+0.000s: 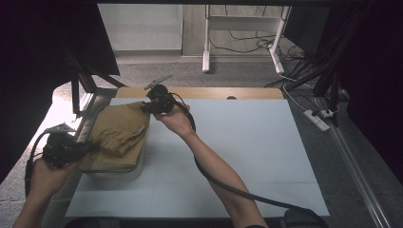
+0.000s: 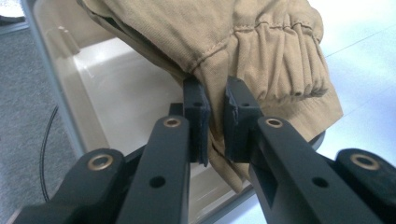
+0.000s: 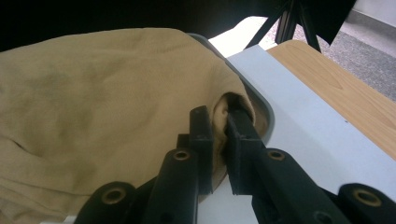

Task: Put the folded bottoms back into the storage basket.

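Observation:
A tan garment [image 1: 119,130] with an elastic cuff hangs folded over a clear plastic bin [image 1: 116,172] at the table's left. My left gripper [image 1: 92,147] is at the garment's near left edge, shut on a fold of the cloth [image 2: 215,121] just below the gathered cuff [image 2: 275,60]. My right gripper [image 1: 146,107] is at the far corner of the garment, shut on a bunched edge of the cloth [image 3: 219,126] above the bin's rim [image 3: 266,112]. The garment [image 3: 93,102] spreads between both grippers.
The bin sits on a pale blue-white mat [image 1: 237,142] over a wooden table [image 1: 214,92]. A dark frame post [image 1: 76,95] stands at the back left. A white stand [image 1: 206,38] and cables [image 1: 294,71] lie on the floor beyond.

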Demonstrator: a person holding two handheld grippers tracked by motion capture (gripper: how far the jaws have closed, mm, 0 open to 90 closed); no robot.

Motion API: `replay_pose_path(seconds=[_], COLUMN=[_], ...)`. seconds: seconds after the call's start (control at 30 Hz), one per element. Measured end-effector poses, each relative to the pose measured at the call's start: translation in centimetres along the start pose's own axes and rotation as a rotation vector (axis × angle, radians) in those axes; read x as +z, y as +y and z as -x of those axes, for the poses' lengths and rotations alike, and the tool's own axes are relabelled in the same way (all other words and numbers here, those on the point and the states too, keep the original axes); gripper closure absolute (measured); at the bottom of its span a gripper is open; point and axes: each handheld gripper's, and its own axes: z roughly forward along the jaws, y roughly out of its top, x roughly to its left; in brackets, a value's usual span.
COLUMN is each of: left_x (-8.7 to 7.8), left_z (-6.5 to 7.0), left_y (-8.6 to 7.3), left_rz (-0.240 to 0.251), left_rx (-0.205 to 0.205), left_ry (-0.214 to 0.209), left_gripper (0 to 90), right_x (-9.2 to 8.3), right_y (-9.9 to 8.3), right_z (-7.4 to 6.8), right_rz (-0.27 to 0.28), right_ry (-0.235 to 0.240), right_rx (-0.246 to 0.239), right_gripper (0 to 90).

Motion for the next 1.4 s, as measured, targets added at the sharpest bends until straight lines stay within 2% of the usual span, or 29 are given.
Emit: replay_pose_path(seconds=[0.43, 0.57, 0.63, 0.67, 0.93, 1.1, 1.37, 1.4], left_x=[0.3, 0.8, 1.0, 1.1, 2.3, 3.0, 3.8, 3.9], left_z=[-1.4, -1.8, -1.9, -1.9, -2.2, -2.5, -2.7, -2.7], left_y=[-1.6, -2.1, -2.4, -2.6, -3.5, -3.7, -4.0, -4.0], left_rz=[-0.018, -0.030, -0.034, -0.036, -0.059, -0.073, -0.085, -0.087], left_rx=[-0.033, -0.047, -0.050, -0.051, -0.055, -0.062, -0.049, -0.049], left_ry=[0.041, 0.044, 0.045, 0.046, 0.066, 0.067, 0.087, 0.087], left_gripper=[80.4, 80.4, 80.4, 80.4, 80.3, 80.1, 79.7, 79.6], right_x=[2.6, 3.4, 3.8, 3.9, 5.4, 6.2, 6.9, 7.0], right_y=[-0.3, -0.5, -0.7, -0.7, -1.4, -2.0, -2.6, -2.7], right_z=[-0.7, -0.9, -1.0, -1.0, -1.3, -1.1, -1.1, -1.1], right_rz=[0.000, -0.022, -0.014, -0.034, -0.062, -0.076, -0.105, -0.107], right_ry=[0.008, 0.006, 0.003, 0.003, -0.014, -0.023, -0.037, -0.039], right_rx=[-0.009, -0.023, -0.032, -0.032, -0.064, -0.059, -0.067, -0.079], right_gripper=[82.1, 82.0, 82.0, 82.0, 82.0, 81.9, 81.6, 81.5])
